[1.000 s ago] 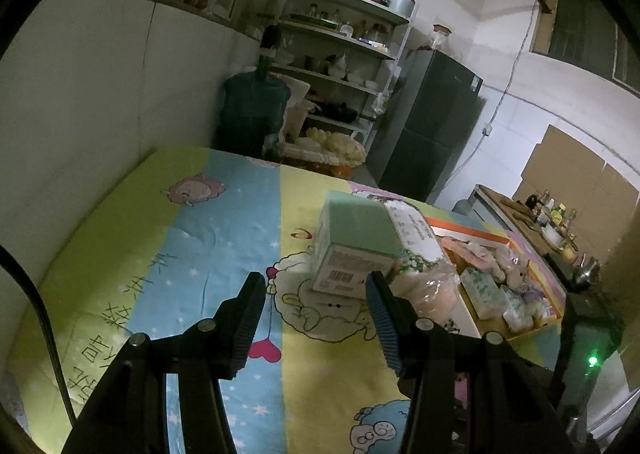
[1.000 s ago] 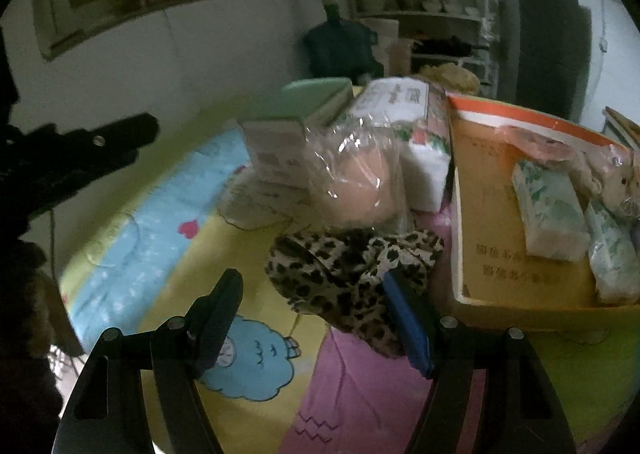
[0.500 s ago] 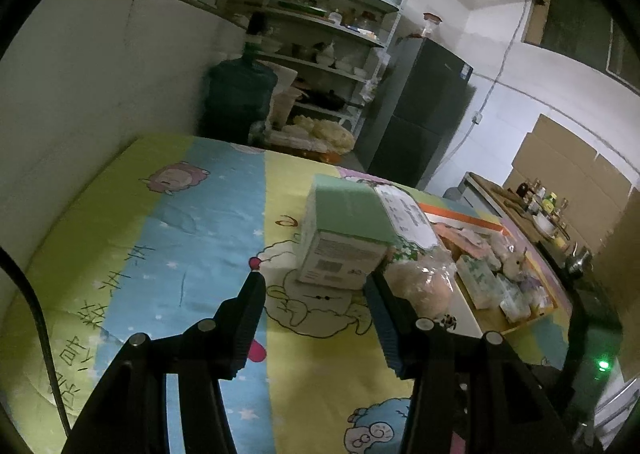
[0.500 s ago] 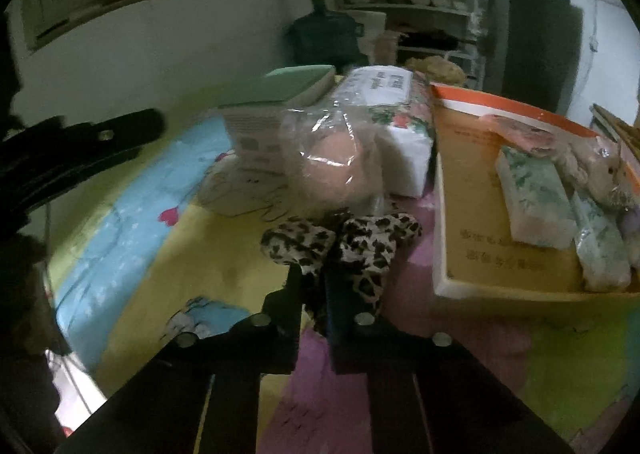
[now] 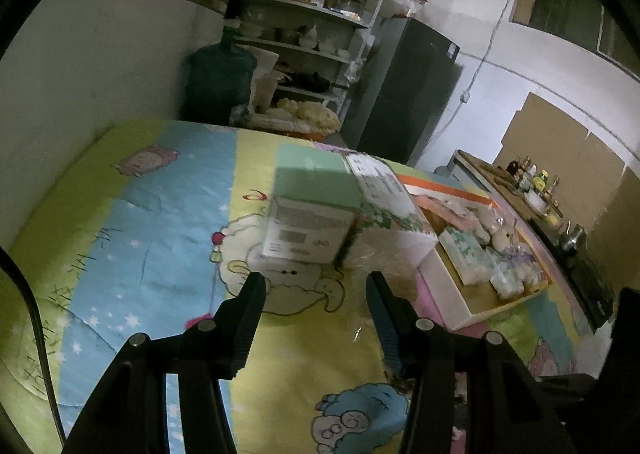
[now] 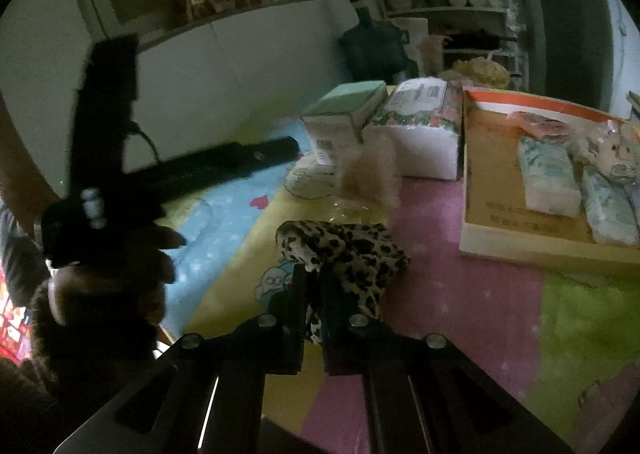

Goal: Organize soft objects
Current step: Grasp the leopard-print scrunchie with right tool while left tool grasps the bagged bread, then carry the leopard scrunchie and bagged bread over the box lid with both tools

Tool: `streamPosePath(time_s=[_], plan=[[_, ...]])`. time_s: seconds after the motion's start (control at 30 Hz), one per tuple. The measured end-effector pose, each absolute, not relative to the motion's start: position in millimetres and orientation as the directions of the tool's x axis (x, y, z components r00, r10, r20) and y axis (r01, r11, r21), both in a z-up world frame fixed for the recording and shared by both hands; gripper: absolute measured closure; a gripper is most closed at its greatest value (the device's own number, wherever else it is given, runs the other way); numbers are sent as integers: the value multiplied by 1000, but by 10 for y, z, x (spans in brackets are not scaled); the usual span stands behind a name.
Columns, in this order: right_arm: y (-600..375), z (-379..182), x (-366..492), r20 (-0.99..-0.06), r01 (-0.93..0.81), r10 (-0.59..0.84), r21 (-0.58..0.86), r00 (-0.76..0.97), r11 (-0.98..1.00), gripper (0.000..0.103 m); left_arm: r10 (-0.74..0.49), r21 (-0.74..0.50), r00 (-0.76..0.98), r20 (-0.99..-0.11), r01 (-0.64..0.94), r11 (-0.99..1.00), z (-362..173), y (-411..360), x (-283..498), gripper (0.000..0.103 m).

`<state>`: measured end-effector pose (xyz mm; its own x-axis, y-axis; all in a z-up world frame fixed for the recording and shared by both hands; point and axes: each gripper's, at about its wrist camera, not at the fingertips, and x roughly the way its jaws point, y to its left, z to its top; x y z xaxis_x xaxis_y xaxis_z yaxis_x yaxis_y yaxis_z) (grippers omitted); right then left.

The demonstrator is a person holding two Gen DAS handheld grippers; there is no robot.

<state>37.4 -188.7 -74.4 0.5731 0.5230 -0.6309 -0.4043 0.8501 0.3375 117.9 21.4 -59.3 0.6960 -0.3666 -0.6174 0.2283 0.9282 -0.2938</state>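
Observation:
My right gripper [image 6: 314, 278] is shut on a leopard-print cloth [image 6: 352, 250], which hangs bunched from the fingertips just above the cartoon blanket [image 6: 460, 294]. Beyond it lies a clear bag with a peach soft object [image 6: 372, 174]. A cardboard tray [image 6: 516, 250] at the right holds tissue packs [image 6: 548, 178] and a plush toy [image 6: 612, 150]. In the left wrist view my left gripper [image 5: 316, 294] stands open with nothing between its fingers, short of a green-topped box [image 5: 316, 206]. That gripper [image 6: 224, 166] also shows at the left of the right wrist view, held by a hand [image 6: 112, 274].
A white wrapped tissue pack [image 5: 384, 198] leans against the green-topped box, beside the tray [image 5: 452, 298]. A wall runs along the blanket's left side. Behind the bed stand a water bottle [image 5: 218, 82], shelves [image 5: 312, 26] and a dark fridge [image 5: 404, 94].
The right gripper closed on the leopard cloth and raised it off the blanket. The left gripper moved forward a little toward the green-topped box, still open.

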Motion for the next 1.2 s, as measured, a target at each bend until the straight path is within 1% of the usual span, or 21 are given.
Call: streamPosePath(time_s=[0.23, 0.4, 0.87, 0.9, 1.03, 1.2], plan=[[-2133, -586, 154, -594, -376, 504, 335, 627, 864, 97, -408, -300, 657, -634, 277, 913, -684, -89, 1235, 51], [-2375, -466, 61, -557, -352, 486, 336, 673, 874, 97, -397, -278, 638, -659, 284, 918, -763, -266, 1332, 51], [-2657, -414, 64, -515, -342, 478, 342, 712, 876, 97, -437, -306, 596, -673, 314, 899, -860, -564, 1464, 51], [-2684, -418, 62, -514, -338, 476, 343, 713, 876, 97, -436, -308, 595, -676, 309, 900, -875, -577, 1472, 53], [-2753, -427, 47, -511, -329, 472, 347, 719, 878, 97, -447, -327, 590, -672, 306, 894, -925, -597, 1476, 57], [-2799, -432, 57, -506, -329, 474, 352, 721, 876, 97, -443, -321, 596, -670, 305, 897, -907, -613, 1461, 58]])
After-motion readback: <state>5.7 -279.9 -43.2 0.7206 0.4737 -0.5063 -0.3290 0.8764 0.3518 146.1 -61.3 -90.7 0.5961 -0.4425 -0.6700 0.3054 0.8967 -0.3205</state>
